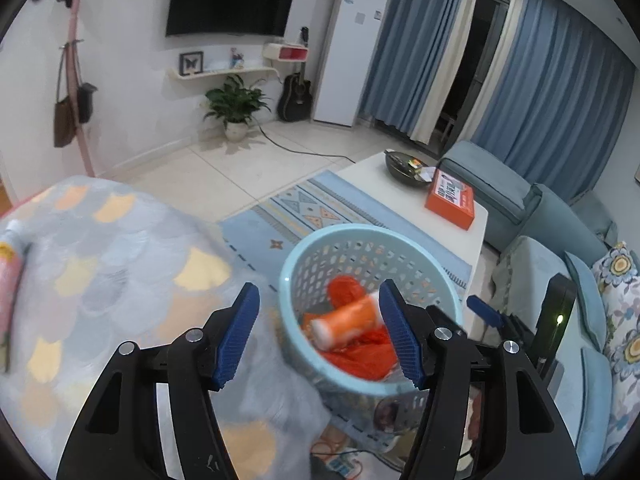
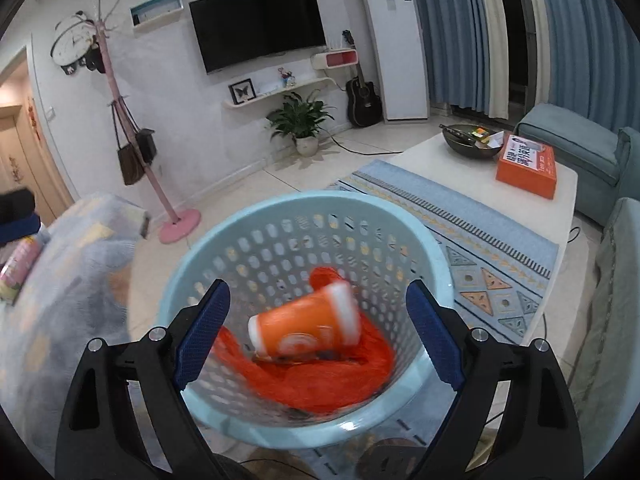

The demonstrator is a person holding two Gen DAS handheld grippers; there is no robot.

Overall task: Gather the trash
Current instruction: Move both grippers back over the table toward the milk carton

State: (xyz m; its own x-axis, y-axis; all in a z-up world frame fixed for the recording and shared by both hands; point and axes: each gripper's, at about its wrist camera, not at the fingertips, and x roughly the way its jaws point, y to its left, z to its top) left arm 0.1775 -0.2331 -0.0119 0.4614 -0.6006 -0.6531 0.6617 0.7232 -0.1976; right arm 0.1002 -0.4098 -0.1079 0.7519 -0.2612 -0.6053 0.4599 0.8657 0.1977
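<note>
A light blue perforated basket (image 1: 344, 232) (image 2: 304, 200) stands on the floor below both grippers. Inside it an orange cup (image 1: 346, 320) (image 2: 308, 328) with a white rim lies tilted and blurred, on top of crumpled orange plastic (image 1: 360, 356) (image 2: 320, 380). My left gripper (image 1: 318, 286) is open above the basket's left rim, and no pad touches the cup. My right gripper (image 2: 318, 285) is open wide over the basket's mouth with nothing gripped. One of the right gripper's blue fingers (image 1: 484, 312) shows beyond the basket in the left wrist view.
A patterned blanket (image 1: 100, 280) (image 2: 60, 300) covers furniture on the left, with a pink-labelled can (image 2: 20, 268) on it. A white coffee table (image 1: 380, 192) carries an orange box (image 1: 450, 200) and a dark bowl (image 1: 404, 168). A blue sofa (image 1: 560, 240) lines the right side. A pink coat stand (image 2: 176, 224) stands by the wall.
</note>
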